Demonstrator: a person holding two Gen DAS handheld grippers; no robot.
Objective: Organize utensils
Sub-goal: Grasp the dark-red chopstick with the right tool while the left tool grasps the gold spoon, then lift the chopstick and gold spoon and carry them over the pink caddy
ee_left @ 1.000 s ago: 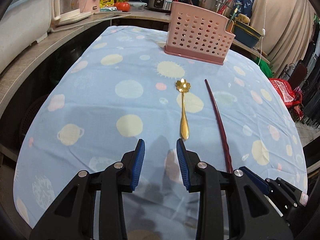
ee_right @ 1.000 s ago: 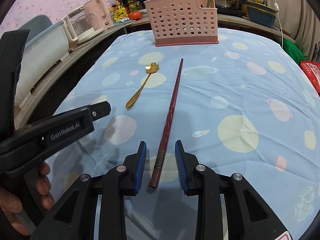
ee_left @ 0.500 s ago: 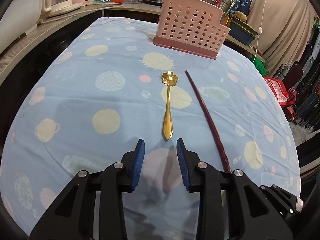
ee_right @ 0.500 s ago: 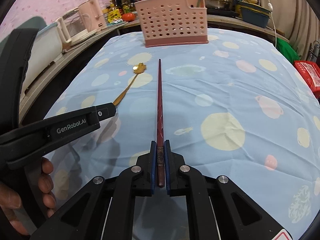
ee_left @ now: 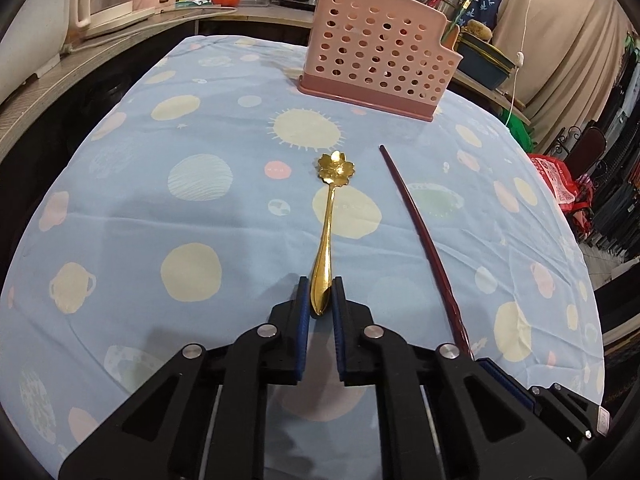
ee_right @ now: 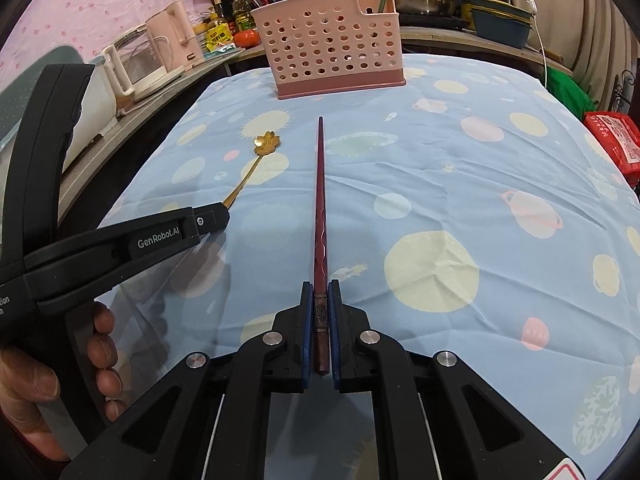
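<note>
On the cloth-covered counter (ee_left: 224, 220), the gold spoon (ee_left: 326, 240) is being closed on at its handle end by the left gripper (ee_left: 321, 298); the dark red chopstick (ee_right: 320, 216) is pinched at its thick end by the right gripper (ee_right: 320, 300) (both long ends left free for the pink holder (ee_right: 332, 46)).

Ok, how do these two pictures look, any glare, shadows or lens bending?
Left wrist view: sharp, strong fisheye bending the tablecloth edges; the gold spoon glints at its bowl; a soft shadow lies under the left hand-held gripper. Right wrist view: equally sharp and bent; a dim shadow falls beside the dark red chopstick; black corners vignette both.
</note>
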